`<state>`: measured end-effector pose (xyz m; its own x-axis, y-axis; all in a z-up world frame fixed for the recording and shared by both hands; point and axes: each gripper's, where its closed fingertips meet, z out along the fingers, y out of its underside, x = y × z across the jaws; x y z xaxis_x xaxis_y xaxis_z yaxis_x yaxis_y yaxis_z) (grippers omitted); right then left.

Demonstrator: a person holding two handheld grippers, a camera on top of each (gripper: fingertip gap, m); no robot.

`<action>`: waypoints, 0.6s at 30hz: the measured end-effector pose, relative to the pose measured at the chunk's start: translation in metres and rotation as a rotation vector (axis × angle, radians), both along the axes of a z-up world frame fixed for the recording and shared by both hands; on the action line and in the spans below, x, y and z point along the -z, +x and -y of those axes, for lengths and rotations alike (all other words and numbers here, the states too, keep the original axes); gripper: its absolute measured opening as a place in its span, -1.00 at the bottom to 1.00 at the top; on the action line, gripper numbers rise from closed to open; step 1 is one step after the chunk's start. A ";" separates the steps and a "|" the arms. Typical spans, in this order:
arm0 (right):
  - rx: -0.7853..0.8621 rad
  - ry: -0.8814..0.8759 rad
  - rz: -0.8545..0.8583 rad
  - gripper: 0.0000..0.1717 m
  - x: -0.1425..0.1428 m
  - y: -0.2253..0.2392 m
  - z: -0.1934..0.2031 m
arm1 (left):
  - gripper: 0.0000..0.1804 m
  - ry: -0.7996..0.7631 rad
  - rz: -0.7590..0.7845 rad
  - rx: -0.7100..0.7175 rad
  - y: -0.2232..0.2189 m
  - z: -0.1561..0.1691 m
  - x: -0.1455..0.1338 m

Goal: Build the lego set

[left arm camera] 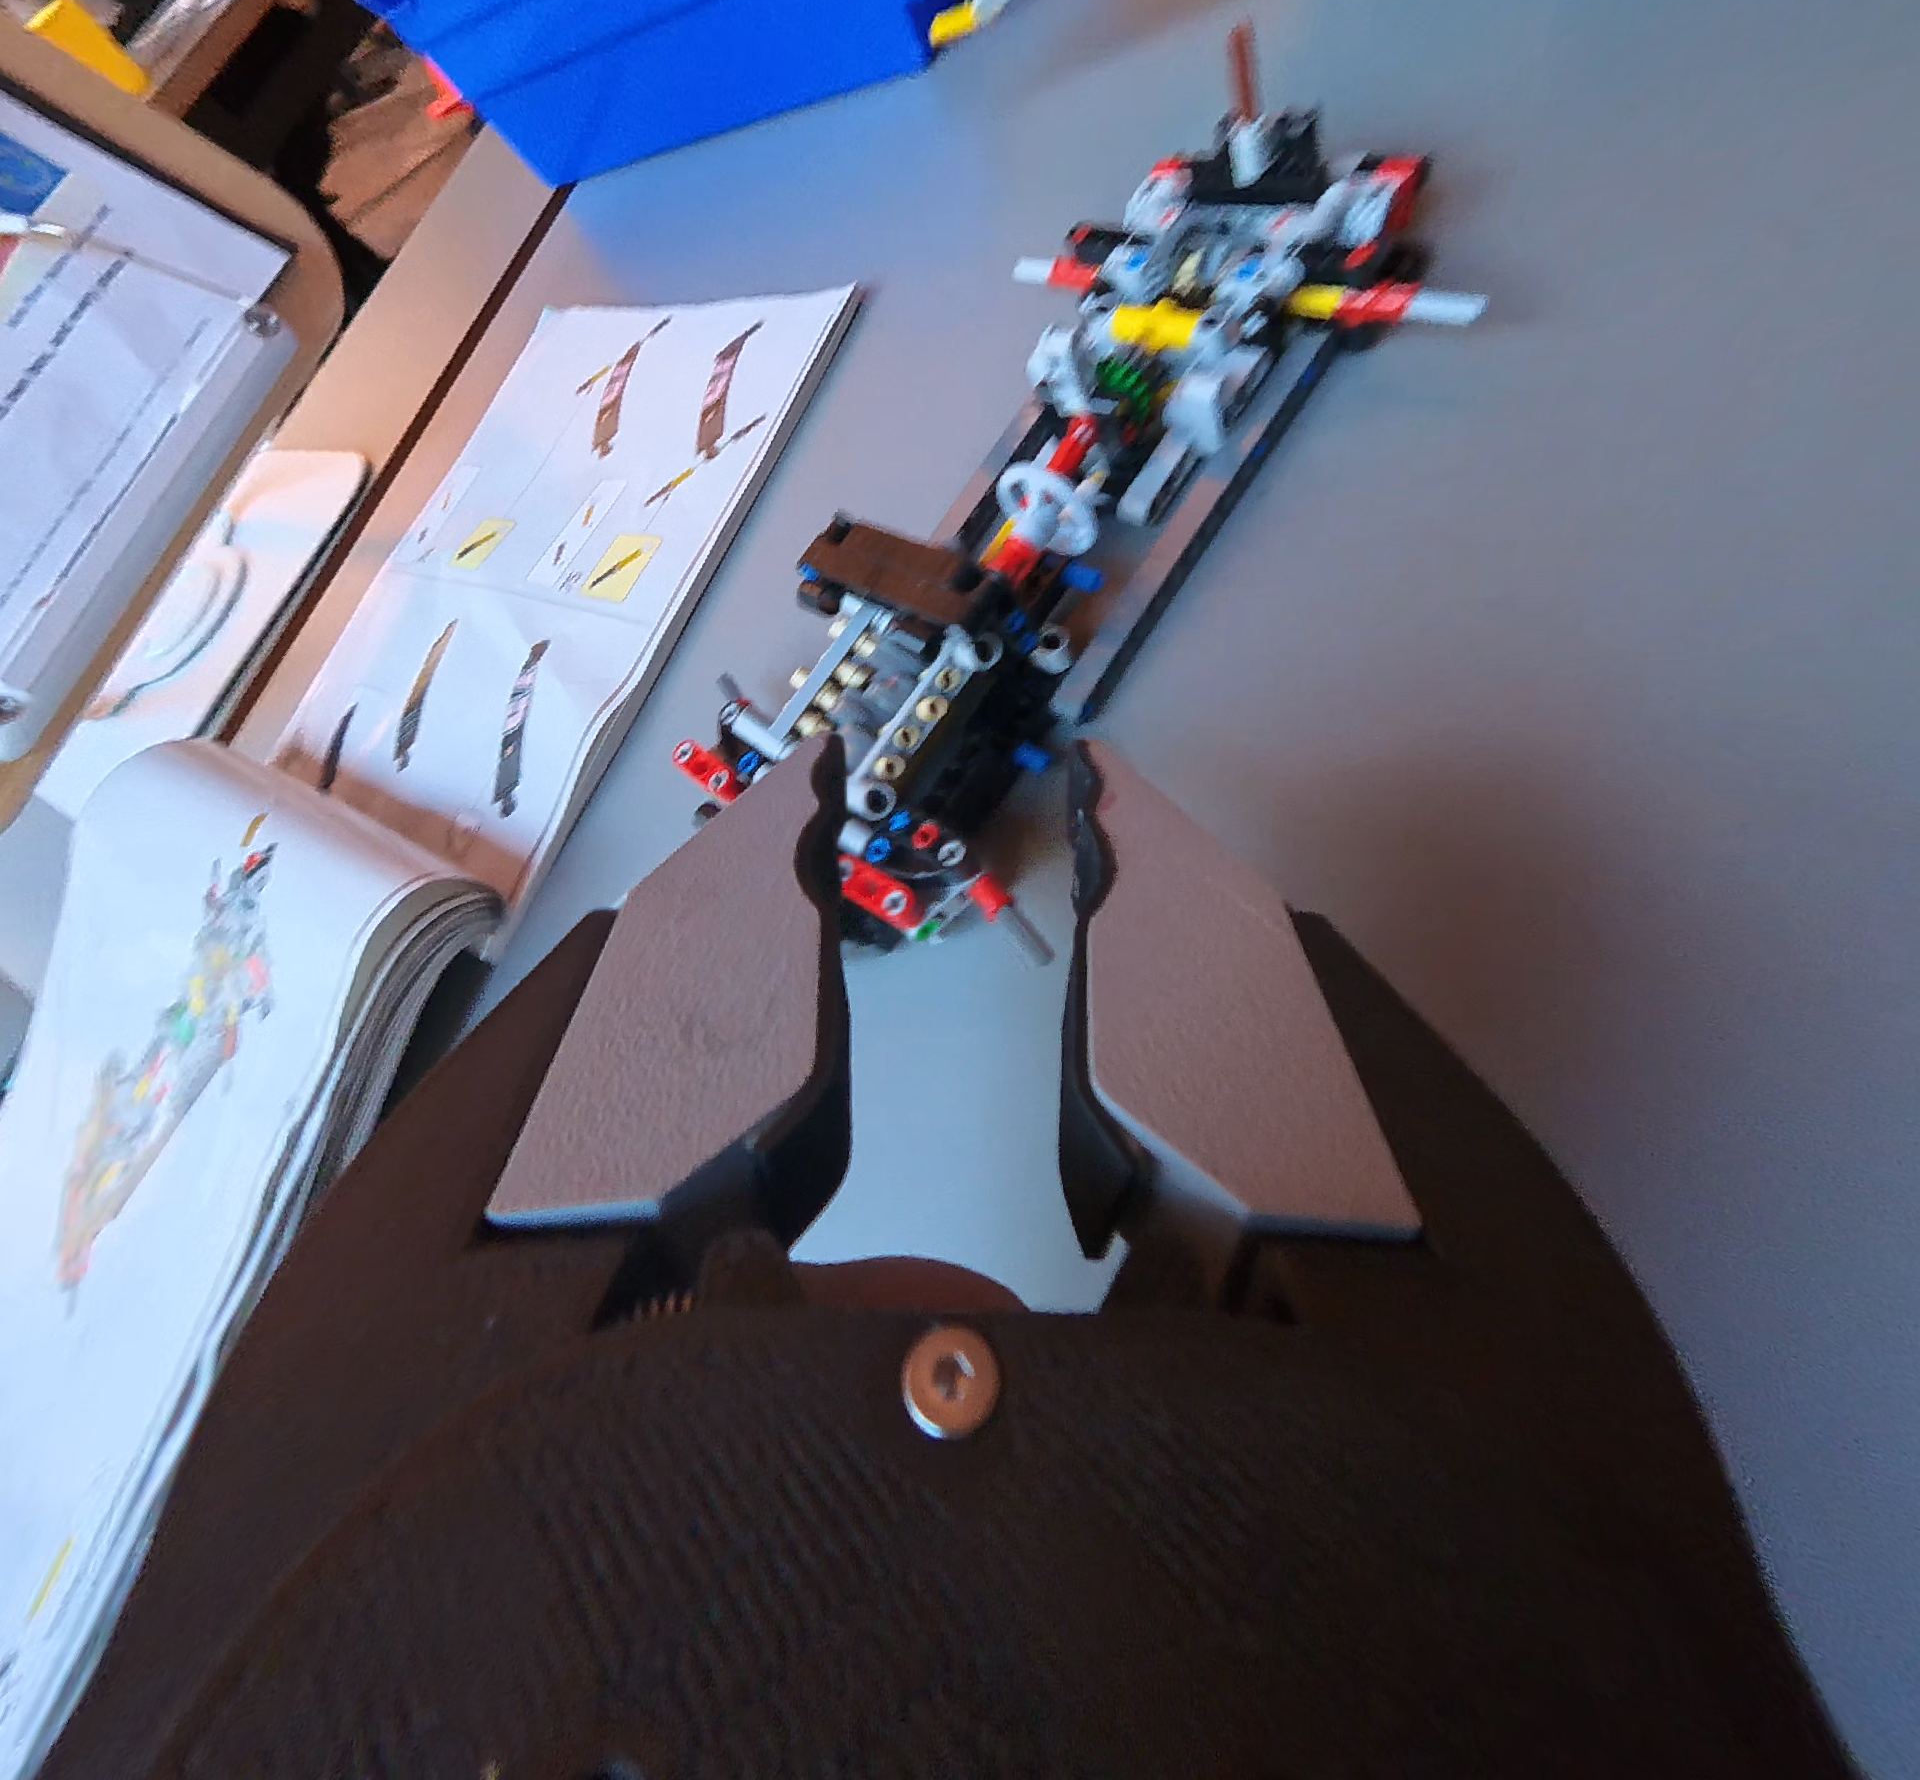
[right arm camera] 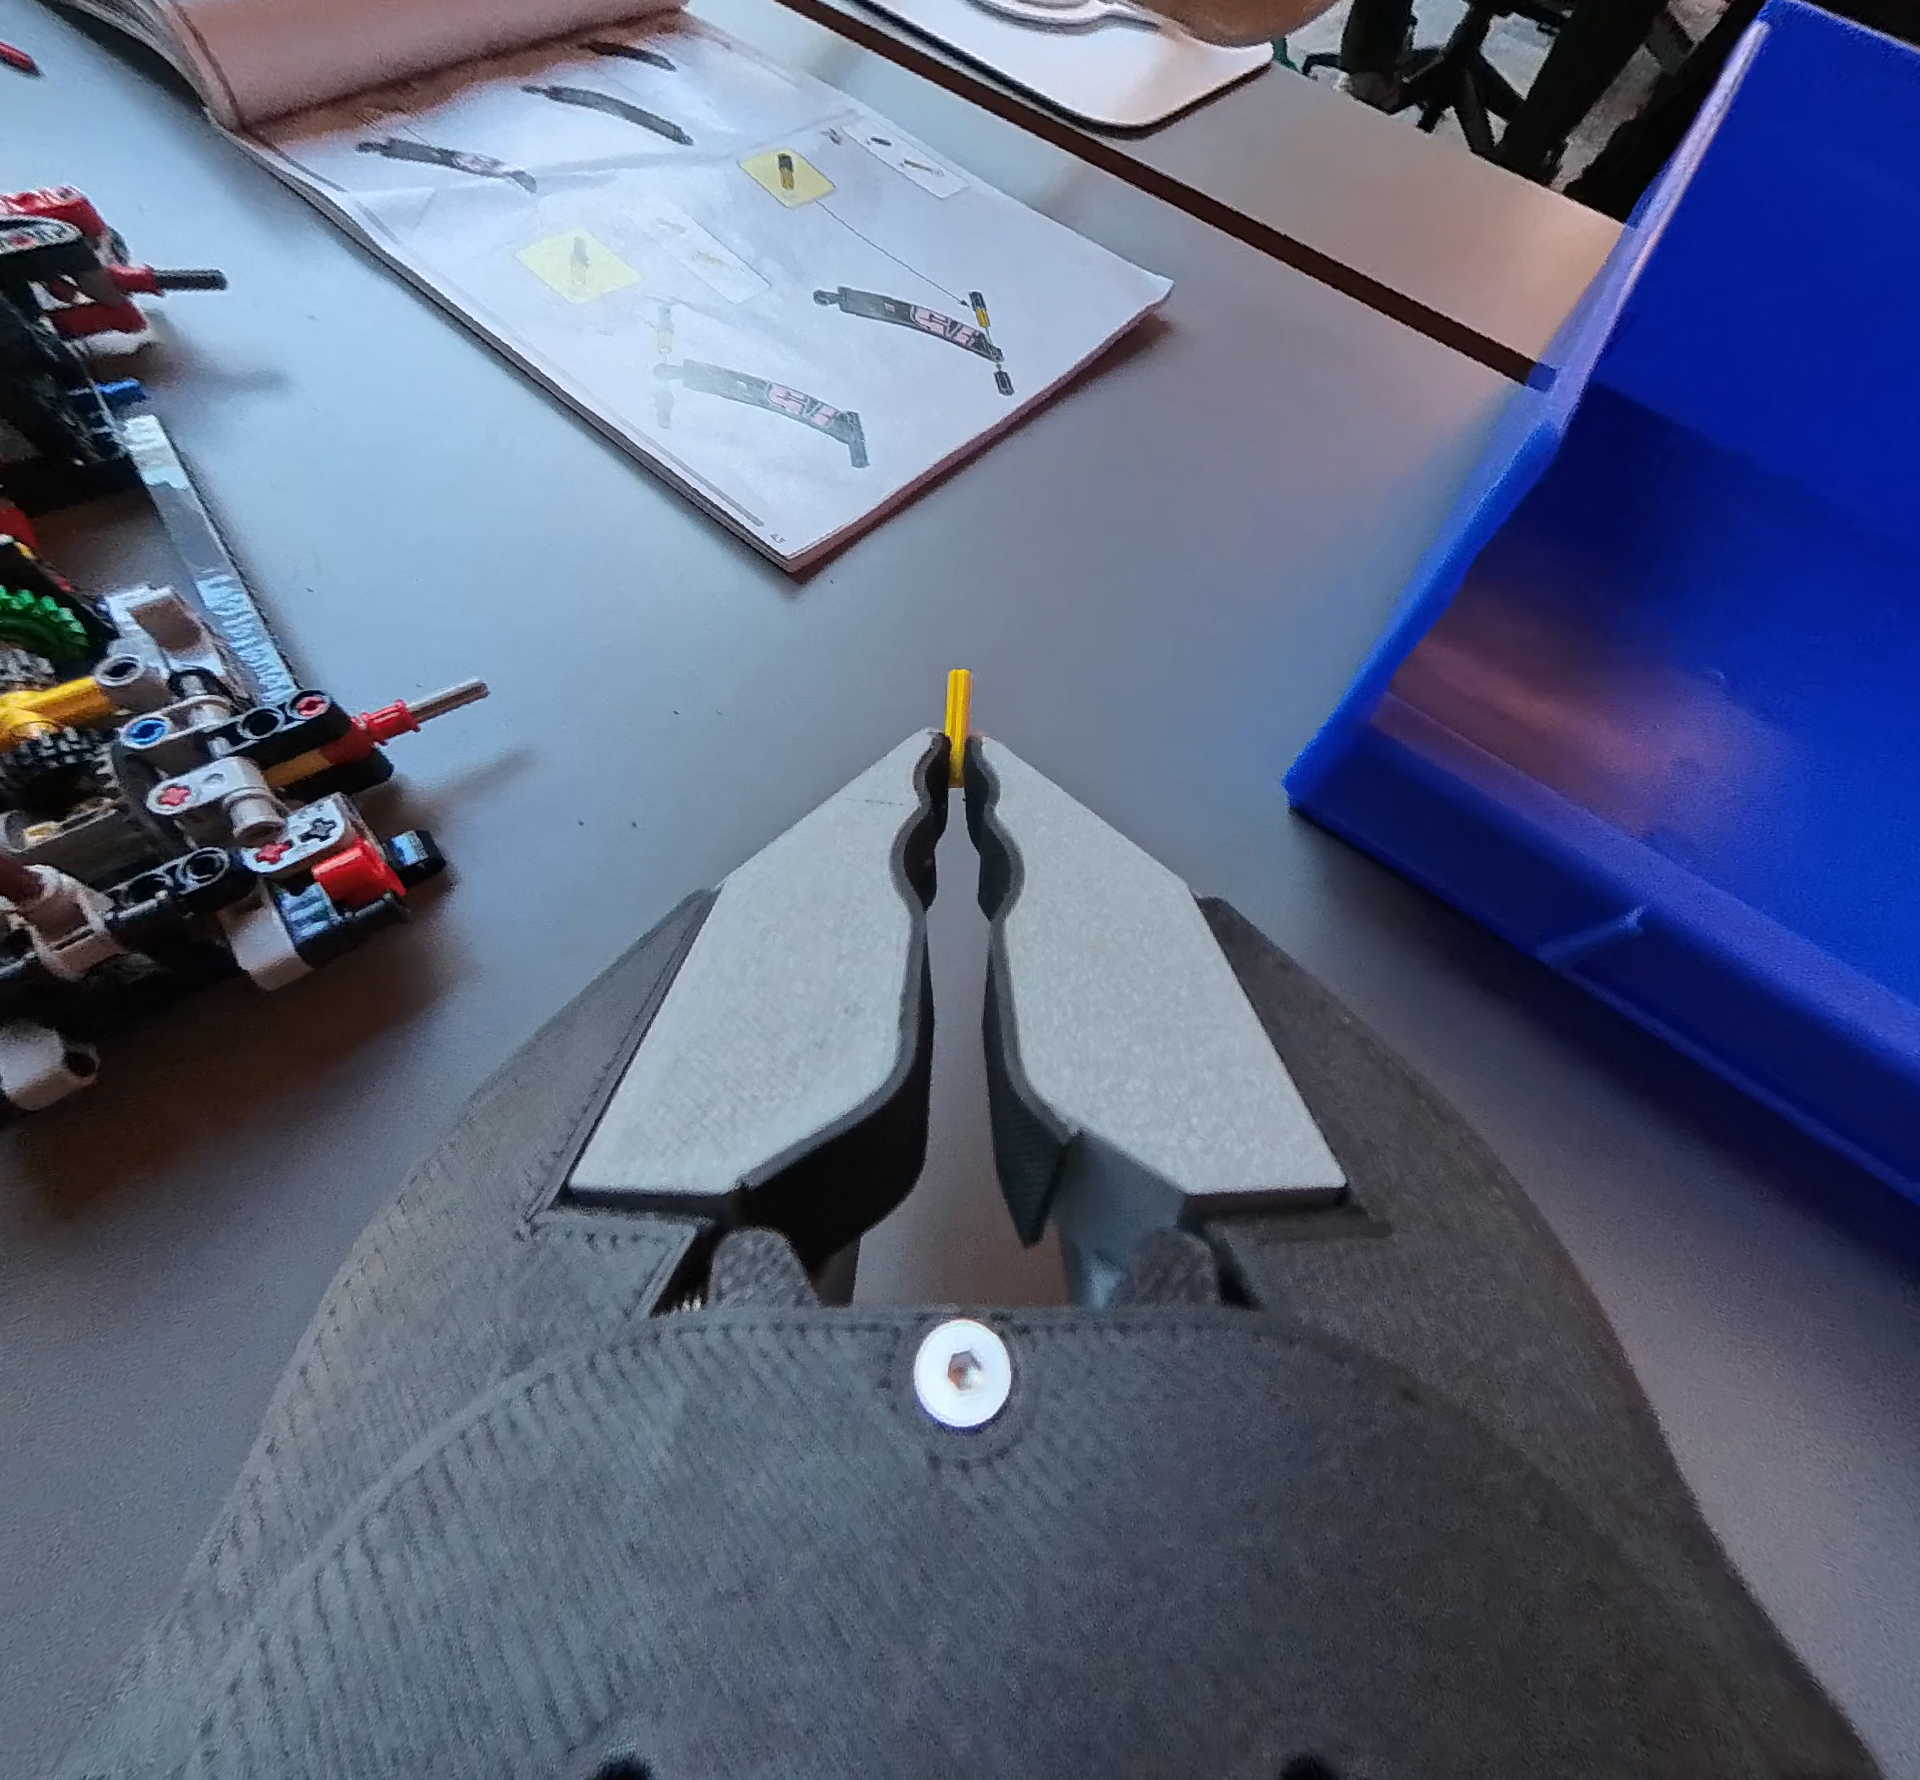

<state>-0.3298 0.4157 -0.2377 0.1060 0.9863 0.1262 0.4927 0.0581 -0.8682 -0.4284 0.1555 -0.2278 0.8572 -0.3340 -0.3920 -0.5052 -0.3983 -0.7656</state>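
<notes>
Left gripper [left arm camera: 951,785]: fingers apart, gripping nothing; near end of brick-built chassis [left arm camera: 935,743] lies between the tips on the grey table [left arm camera: 1558,795], contact not discernible. Open instruction booklet [left arm camera: 582,535] to its left; blue bin [left arm camera: 665,16] beyond.

Right gripper [right arm camera: 956,759]: fingertips clamped on small yellow axle [right arm camera: 957,722], which projects forward above the table. Chassis at far left, booklet ahead-left, bin to the right.

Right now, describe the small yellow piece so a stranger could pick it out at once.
Start at the big blue bin on the grey table. Between it and the toy car frame, the right tongs hang over bare tabletop. The yellow stick is pinched upright at their tips, the only loose piece lifted off the table.
</notes>
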 end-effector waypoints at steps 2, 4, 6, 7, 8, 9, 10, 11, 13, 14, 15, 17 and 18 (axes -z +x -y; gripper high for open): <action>-0.017 -0.014 -0.014 -1.00 -0.002 0.000 0.003 | -0.56 -0.010 -0.030 -0.020 -0.006 -0.002 0.007; -0.034 -0.029 -0.022 -1.00 -0.003 -0.001 0.006 | -0.56 -0.037 -0.039 -0.030 -0.008 -0.004 0.016; -0.050 -0.037 -0.026 -1.00 -0.003 -0.001 0.009 | -0.54 -0.052 -0.055 -0.039 -0.010 -0.005 0.023; -0.057 -0.042 -0.024 -1.00 -0.003 -0.002 0.010 | -0.54 -0.051 -0.068 -0.045 -0.012 -0.006 0.025; -0.063 -0.044 -0.023 -1.00 -0.002 -0.002 0.011 | -0.54 -0.051 -0.078 -0.049 -0.013 -0.007 0.026; -0.068 -0.044 -0.023 -1.00 -0.002 -0.002 0.012 | -0.54 -0.055 -0.084 -0.052 -0.013 -0.007 0.028; -0.071 -0.044 -0.024 -1.00 -0.003 -0.002 0.012 | -0.54 -0.059 -0.087 -0.056 -0.014 -0.007 0.029; -0.073 -0.045 -0.026 -1.00 -0.003 -0.002 0.013 | -0.54 -0.061 -0.088 -0.059 -0.015 -0.007 0.029; -0.071 -0.051 -0.028 -1.00 -0.003 -0.002 0.012 | -0.55 -0.058 -0.092 -0.065 -0.017 -0.007 0.028; -0.070 -0.055 -0.029 -1.00 -0.003 -0.002 0.012 | -0.55 -0.054 -0.093 -0.067 -0.018 -0.007 0.027; -0.068 -0.058 -0.030 -1.00 -0.003 -0.002 0.011 | -0.55 -0.048 -0.096 -0.068 -0.019 -0.006 0.025; -0.062 -0.060 -0.030 -1.00 -0.003 -0.002 0.011 | -0.54 -0.028 -0.106 -0.072 -0.020 -0.006 0.019; -0.059 -0.060 -0.028 -1.00 -0.003 -0.002 0.010 | -0.54 -0.021 -0.108 -0.073 -0.021 -0.005 0.017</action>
